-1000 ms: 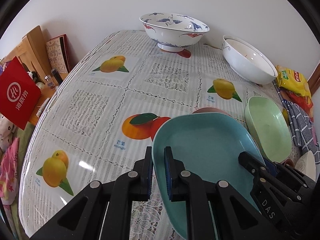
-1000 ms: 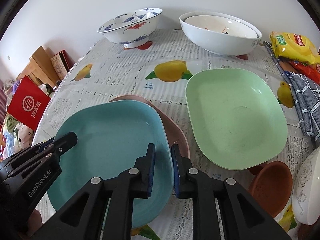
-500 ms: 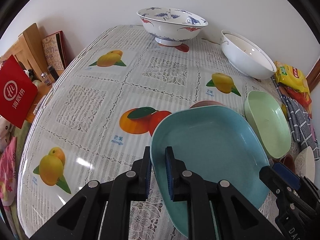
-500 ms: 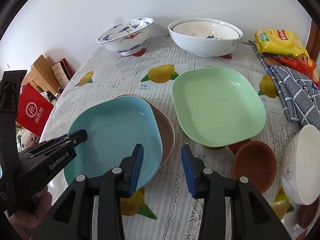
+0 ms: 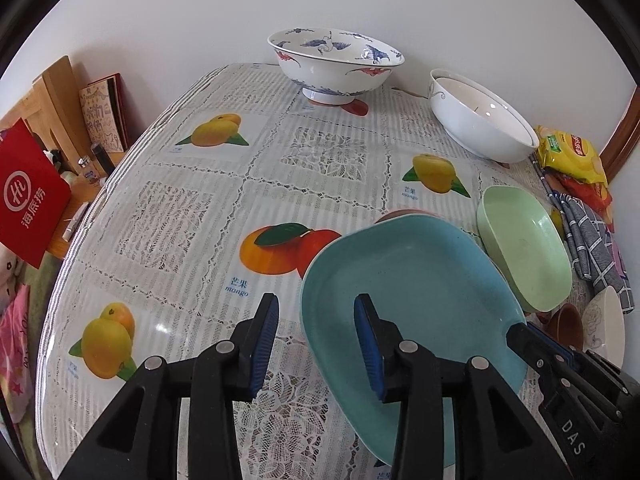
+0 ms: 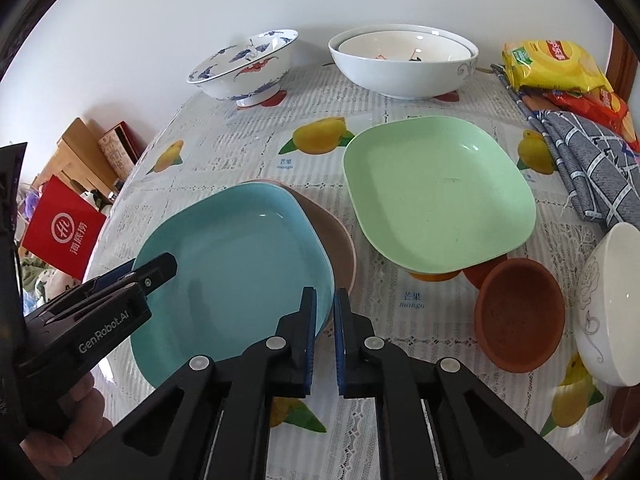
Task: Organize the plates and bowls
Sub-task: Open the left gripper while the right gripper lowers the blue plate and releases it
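Observation:
A teal plate (image 5: pixel 416 292) (image 6: pixel 236 260) rests on a pink plate (image 6: pixel 336 236) on the fruit-print tablecloth. My left gripper (image 5: pixel 316 340) is open, its fingers either side of the teal plate's left rim. It shows in the right wrist view (image 6: pixel 132 276). My right gripper (image 6: pixel 323 320) is shut on the teal plate's right rim; its tip shows in the left wrist view (image 5: pixel 532 340). A green plate (image 6: pixel 436 192) (image 5: pixel 524 248) lies to the right, its front edge propped on a small bowl.
A blue-and-red patterned bowl (image 5: pixel 336 64) (image 6: pixel 244 68) and nested white bowls (image 6: pixel 404 60) (image 5: pixel 480 120) stand at the back. A brown bowl (image 6: pixel 520 316), a white bowl (image 6: pixel 612 308), snack bags (image 6: pixel 556 68) and a checked cloth (image 6: pixel 592 164) are on the right. The table's left edge drops to clutter with a red bag (image 5: pixel 28 200).
My left gripper has opened from its grip on the teal plate's rim. My right gripper opened half a second ago and has now shut on the plate's right rim.

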Motion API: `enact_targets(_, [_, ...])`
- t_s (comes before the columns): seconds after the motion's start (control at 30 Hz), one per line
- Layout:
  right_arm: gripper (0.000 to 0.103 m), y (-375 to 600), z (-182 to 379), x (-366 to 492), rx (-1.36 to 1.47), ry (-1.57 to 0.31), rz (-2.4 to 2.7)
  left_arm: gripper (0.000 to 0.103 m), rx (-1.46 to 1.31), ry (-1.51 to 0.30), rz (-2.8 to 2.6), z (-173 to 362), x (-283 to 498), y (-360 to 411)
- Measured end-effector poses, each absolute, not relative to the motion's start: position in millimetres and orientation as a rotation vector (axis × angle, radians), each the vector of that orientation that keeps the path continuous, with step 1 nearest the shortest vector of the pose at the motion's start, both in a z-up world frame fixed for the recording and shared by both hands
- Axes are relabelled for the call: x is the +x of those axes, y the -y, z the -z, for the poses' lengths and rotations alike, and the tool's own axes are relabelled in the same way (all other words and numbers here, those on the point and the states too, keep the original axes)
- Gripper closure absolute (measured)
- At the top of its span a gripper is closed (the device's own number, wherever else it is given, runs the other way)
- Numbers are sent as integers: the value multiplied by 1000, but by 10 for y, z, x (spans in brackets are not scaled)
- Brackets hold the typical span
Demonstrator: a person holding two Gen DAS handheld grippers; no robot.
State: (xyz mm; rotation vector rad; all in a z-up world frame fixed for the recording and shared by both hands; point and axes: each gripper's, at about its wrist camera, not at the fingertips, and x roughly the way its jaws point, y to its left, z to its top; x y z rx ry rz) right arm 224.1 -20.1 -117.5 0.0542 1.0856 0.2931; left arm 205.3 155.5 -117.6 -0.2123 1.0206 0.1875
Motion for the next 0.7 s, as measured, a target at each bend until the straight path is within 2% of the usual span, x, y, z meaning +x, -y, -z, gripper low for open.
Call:
enact_targets(0.3, [98, 194, 1204, 2479, 34, -1062, -247, 66, -219, -1002, -179, 1157, 2083, -1585])
enact_targets(0.57, [94, 266, 1078, 2452, 23, -1031, -248, 66, -200, -995, -178, 1108, 2080, -1509])
enact_targets(0.6, [92, 293, 1058, 2435, 27, -1028, -246, 66, -198, -991, -177, 1090, 2072, -1496])
enact_targets(0.7, [69, 427, 995, 2371, 52, -1020, -237, 66, -189, -979, -167, 1024, 2043, -1434])
